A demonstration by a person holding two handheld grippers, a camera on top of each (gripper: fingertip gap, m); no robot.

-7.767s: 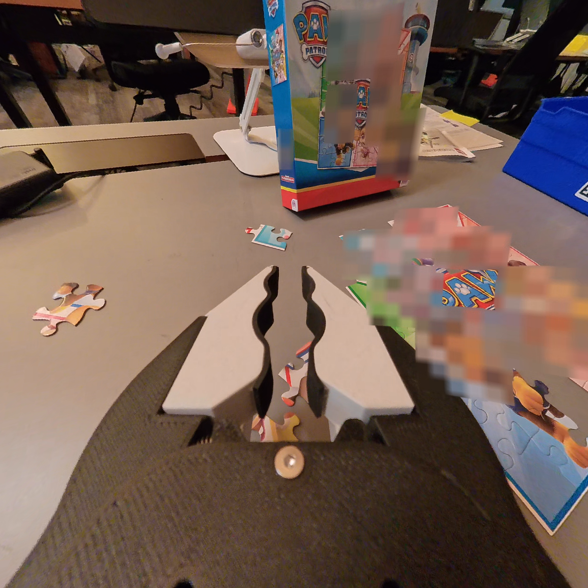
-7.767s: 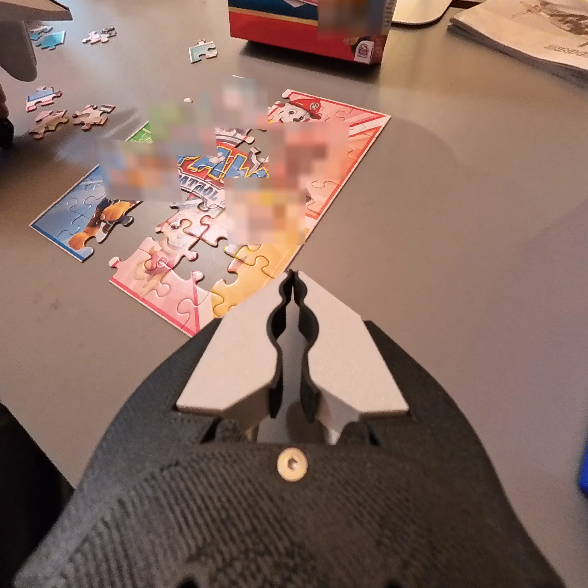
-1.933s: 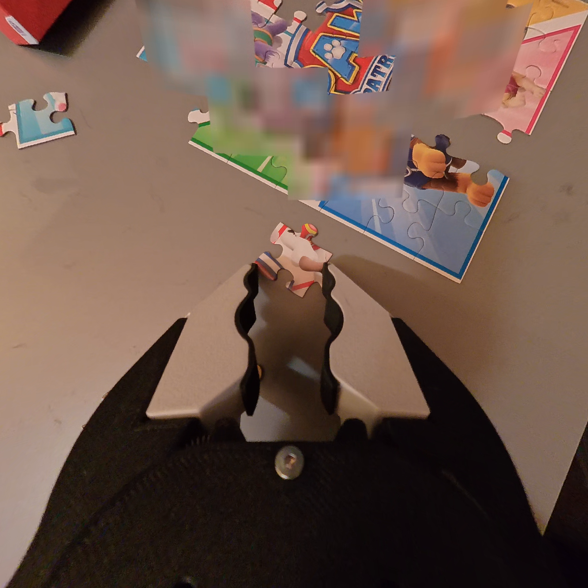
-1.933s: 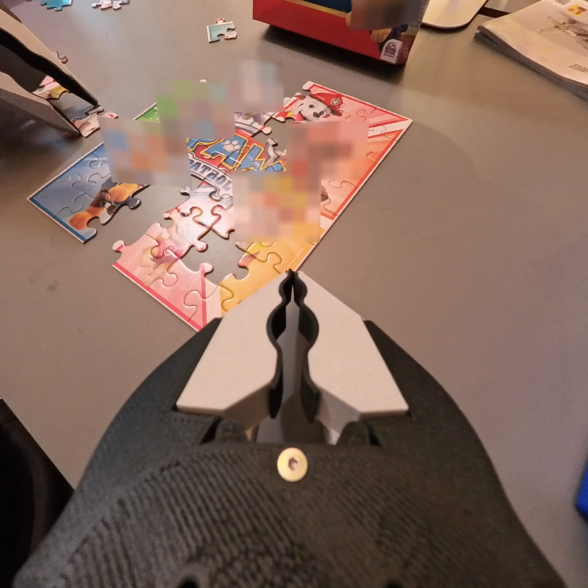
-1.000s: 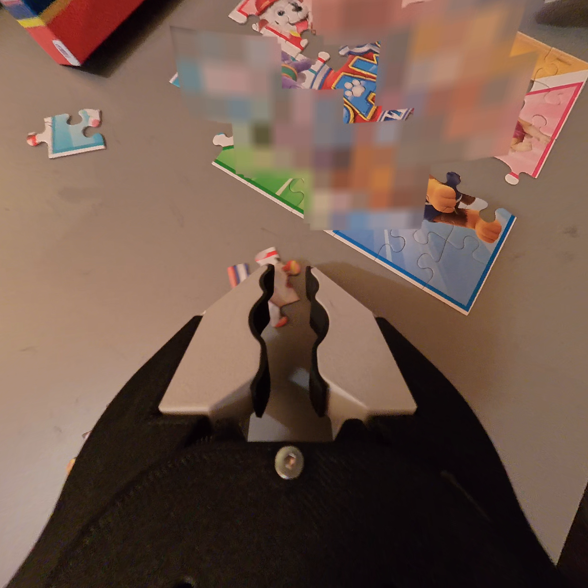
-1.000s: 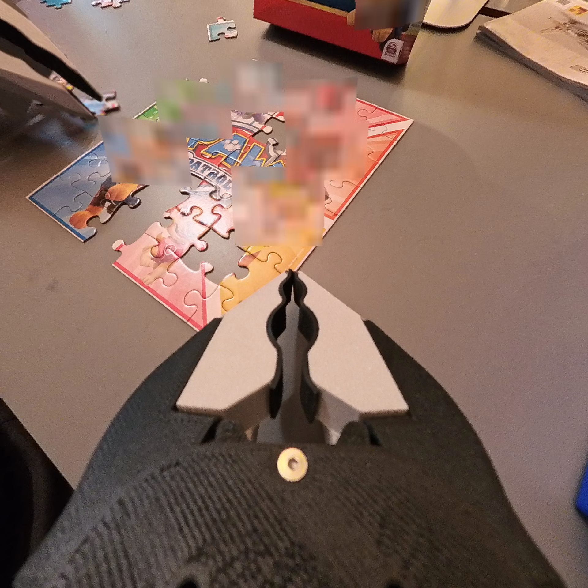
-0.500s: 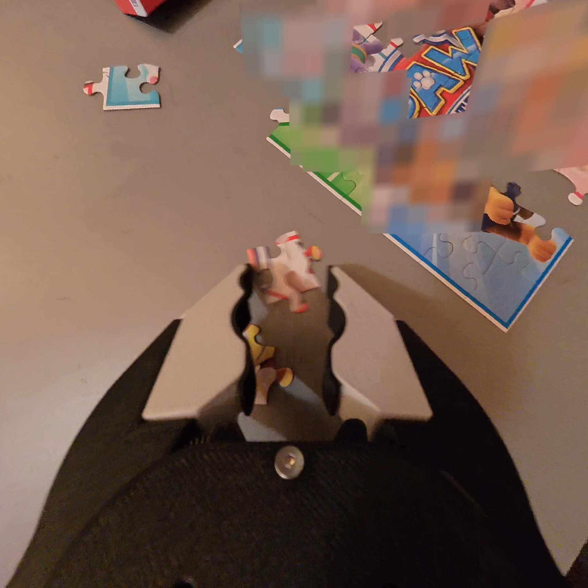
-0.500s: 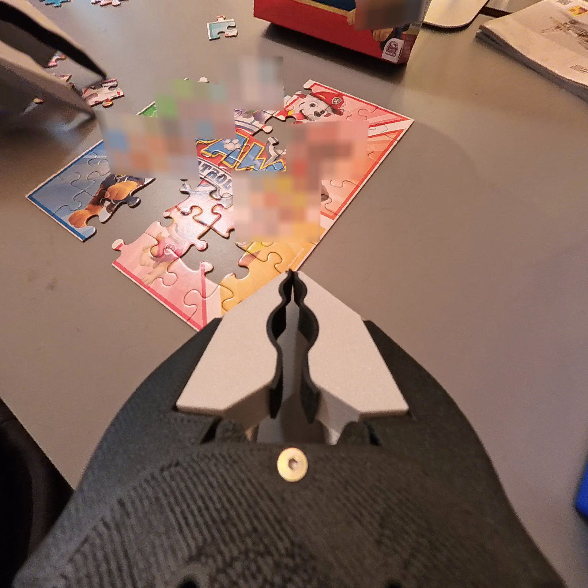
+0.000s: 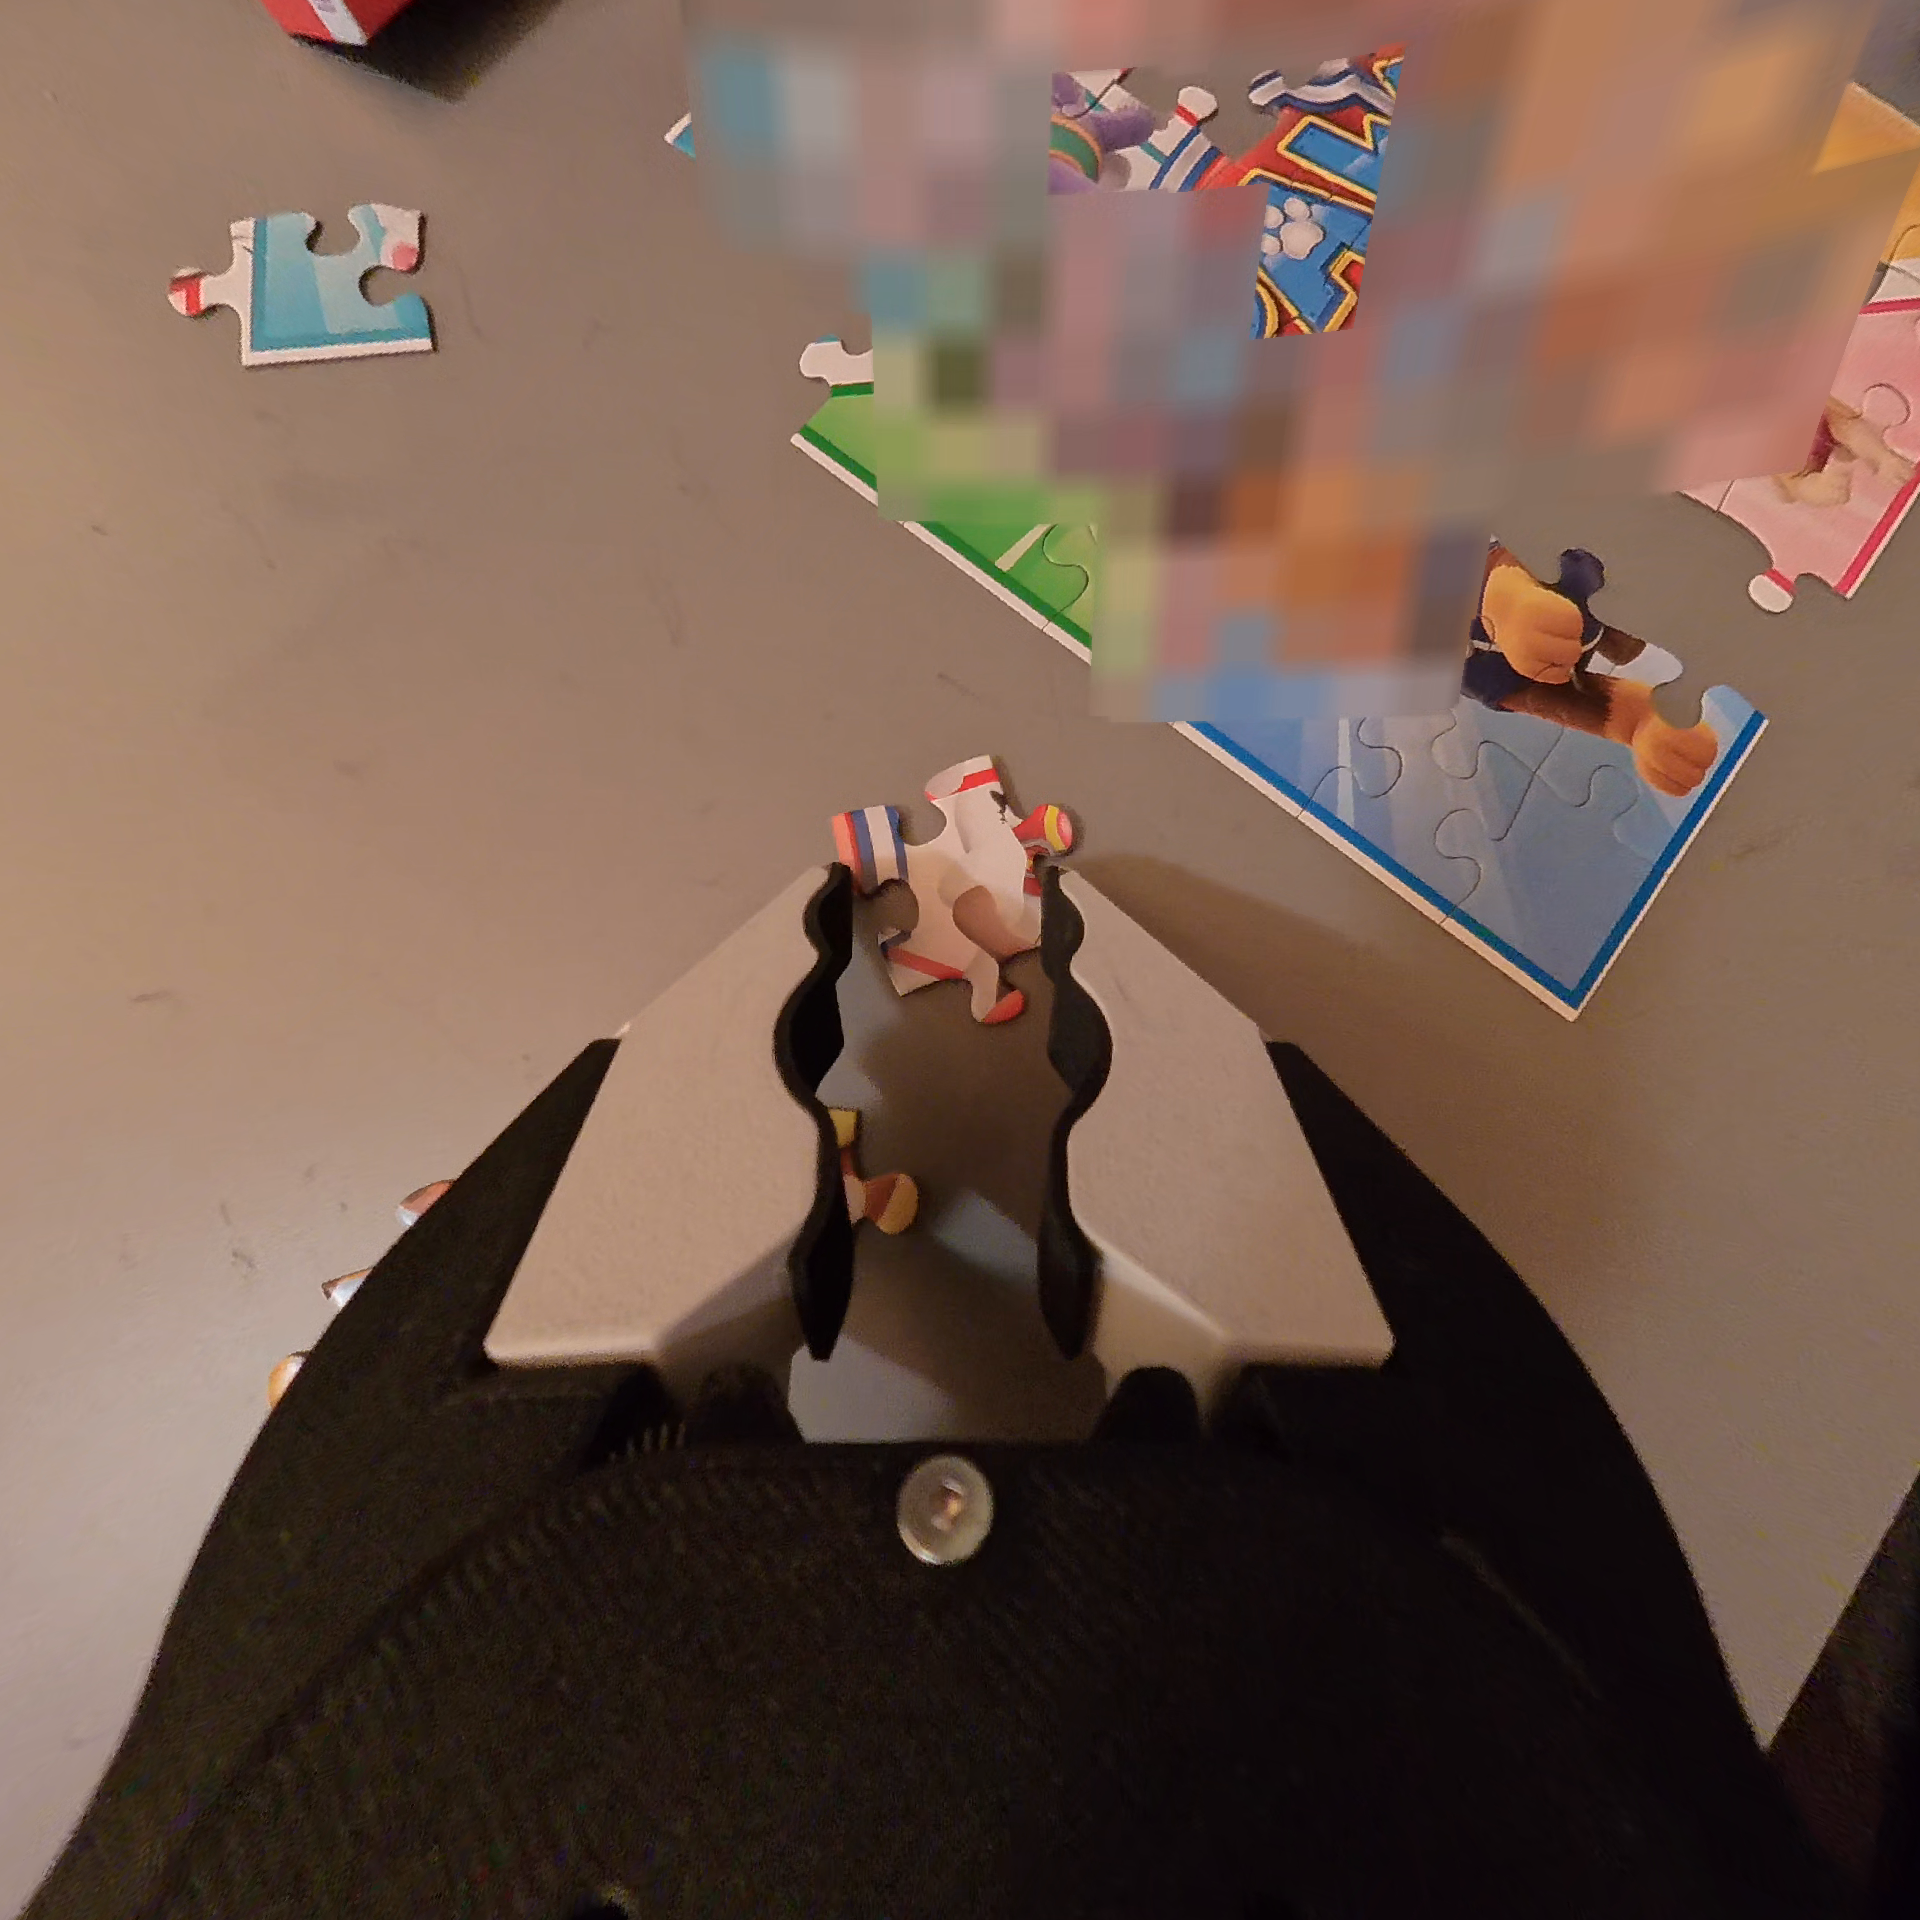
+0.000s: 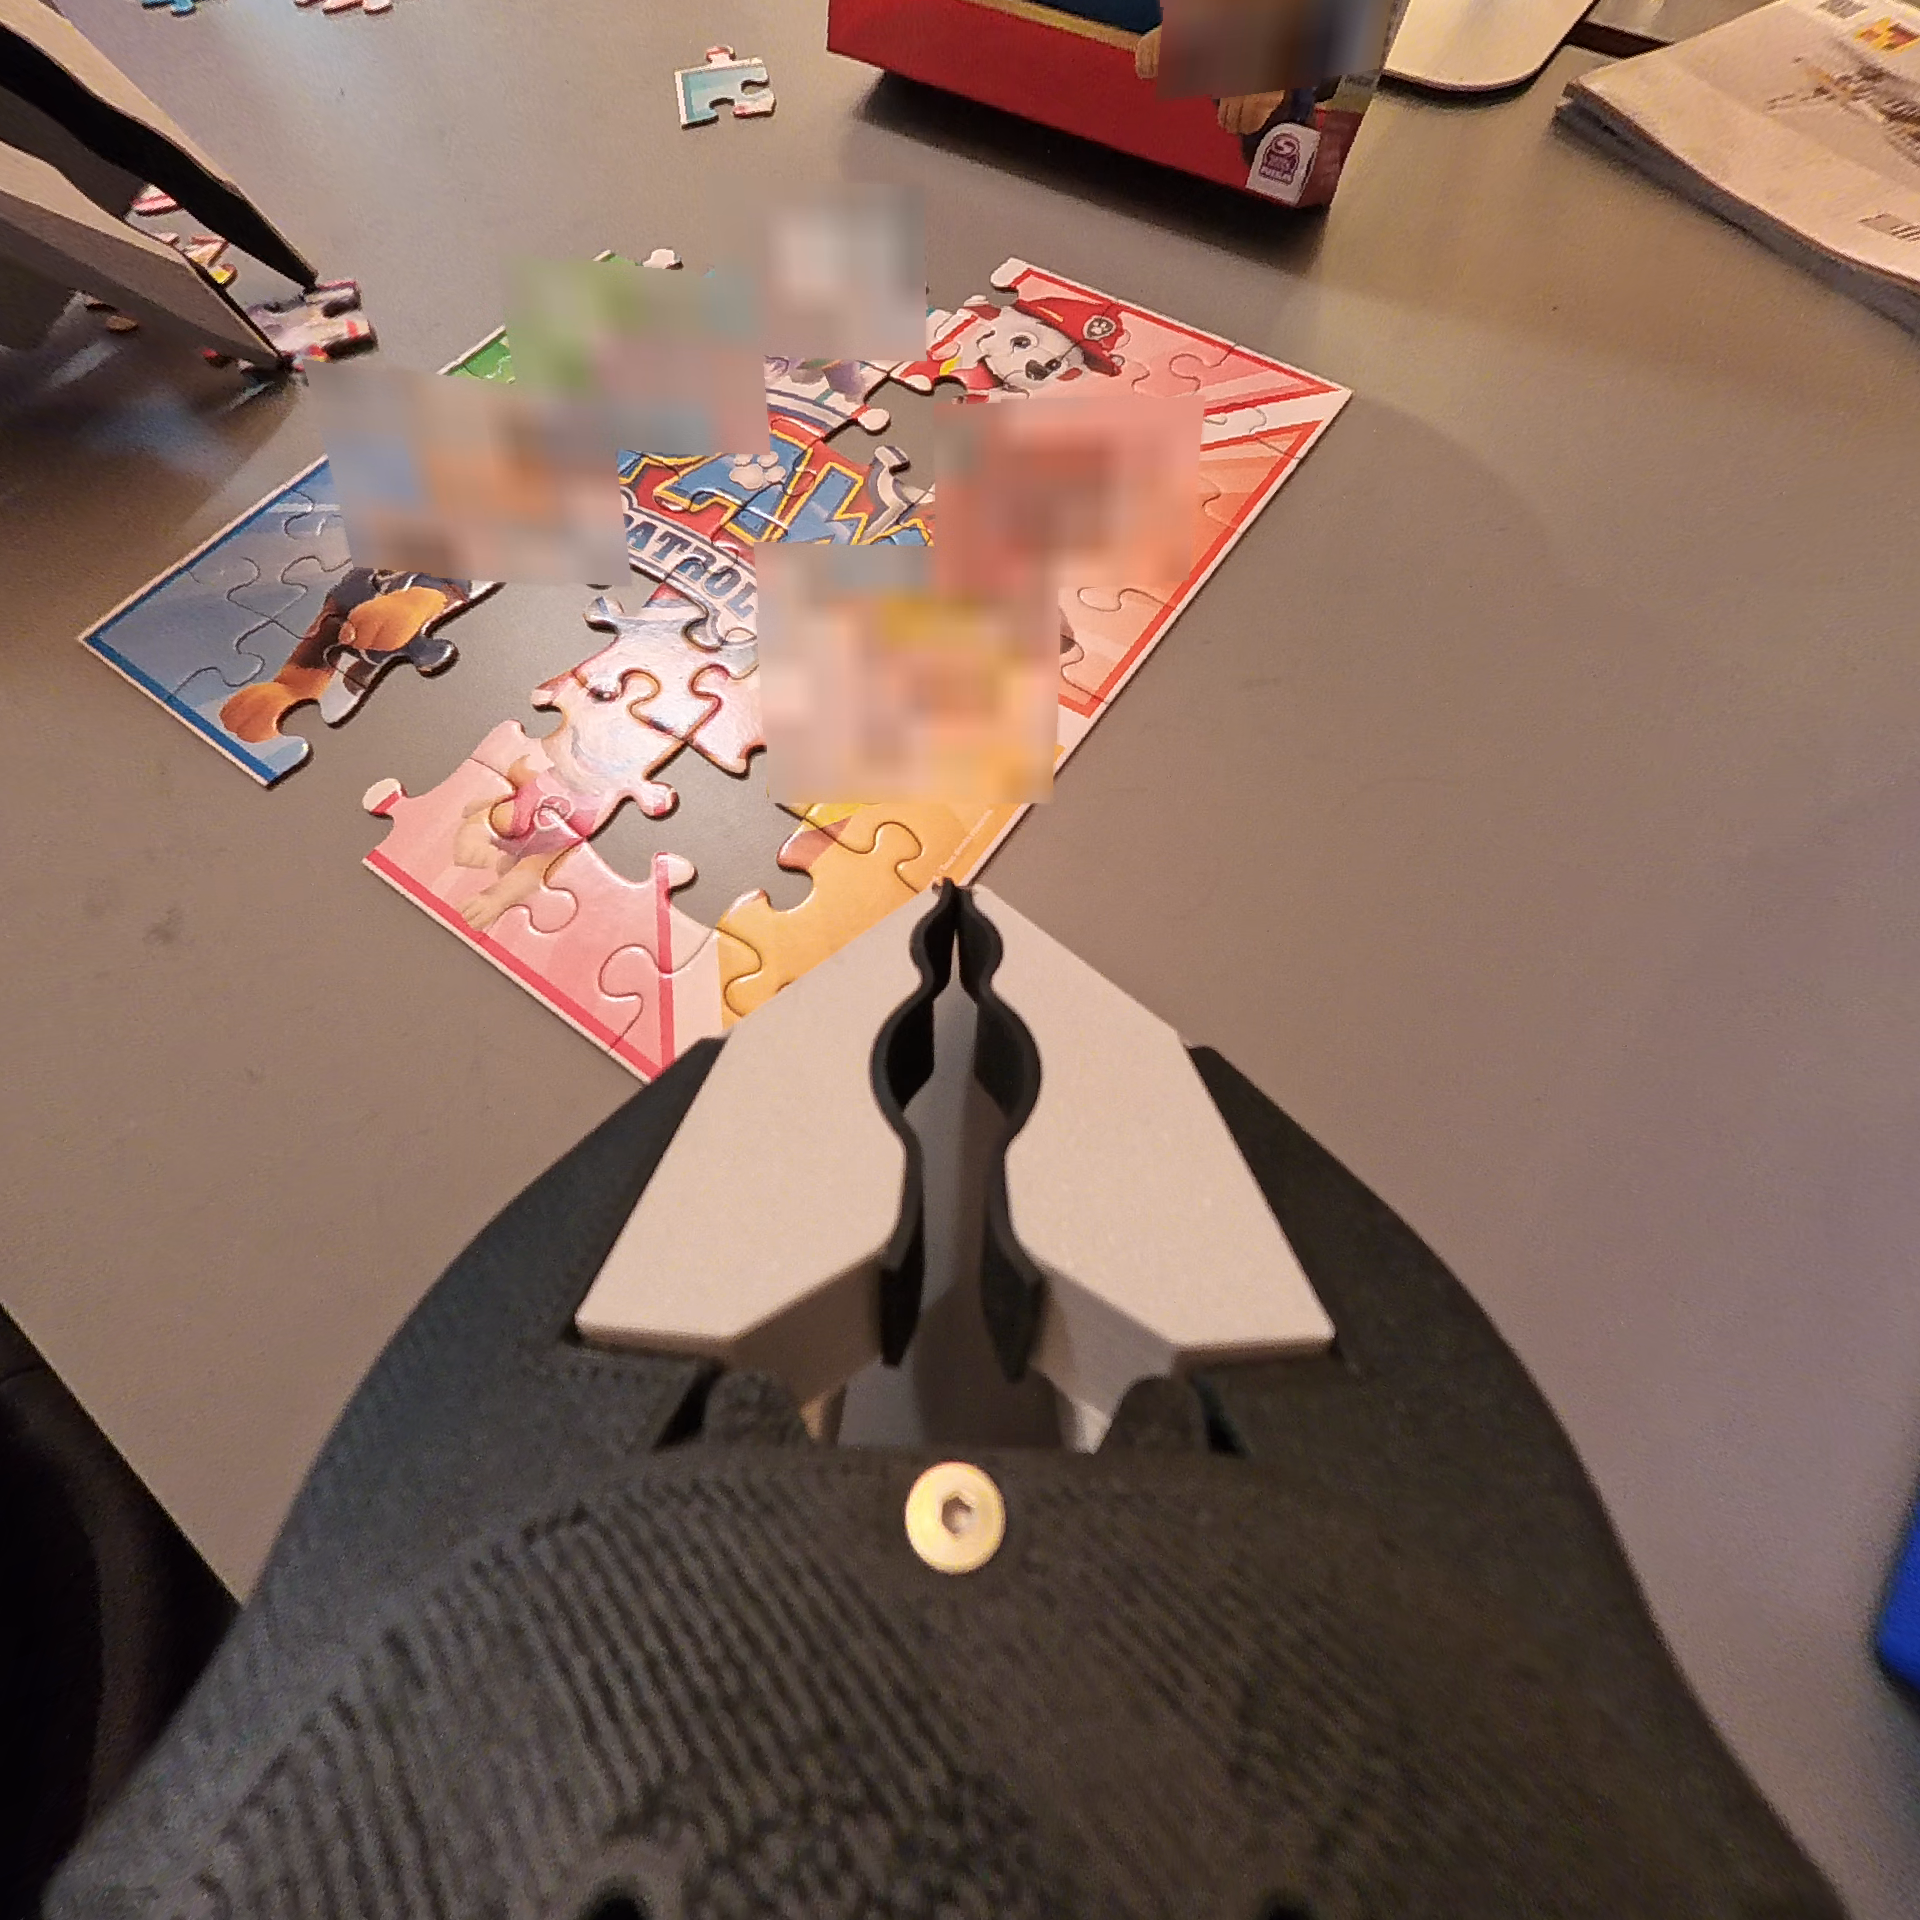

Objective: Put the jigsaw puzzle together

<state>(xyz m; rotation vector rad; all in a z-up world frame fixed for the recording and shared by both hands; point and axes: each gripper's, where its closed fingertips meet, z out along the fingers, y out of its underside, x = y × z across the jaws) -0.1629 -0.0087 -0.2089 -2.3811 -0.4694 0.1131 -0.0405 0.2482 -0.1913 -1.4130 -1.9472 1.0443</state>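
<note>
Listing what we see on the grey table [image 10: 1558, 727], item by item.

Left gripper [image 9: 943, 883]: we find its jaws apart, straddling a loose piece [image 9: 961, 894] that lies flat on the table. The right pad seems to meet the piece's edge; a gap shows at the left pad, so we count nothing as clamped. The spread looks set to bracket the piece across its width. The fingers are grey wedges with wavy black pads.

Loose piece: thin card, white with red, blue and yellow marks, knobs and notches round its rim. It lies just off the puzzle's near blue corner, well in from the table's edges.

Second piece [image 9: 878, 1195]: orange and yellow, half hidden under the left finger, further back between the jaws.

Puzzle [image 10: 582, 935]: a partly built rectangle of glossy interlocking card with pink, yellow, blue and green borders and several holes inside. It lies flat mid-table.

Right gripper [image 10: 954, 896]: we see its pads together on nothing, the tips poised over the puzzle's yellow corner; whether they touch it we cannot tell. It looks parked there, perhaps to steady the sheet.

Blue piece [image 9: 307, 286]: pale blue card, lying alone toward the table's far side, well apart from the puzzle.

Box [image 10: 1122, 94]: red-based cardboard, standing by the far edge.

Papers [image 10: 1766, 156]: a printed stack at the far right corner.
</note>
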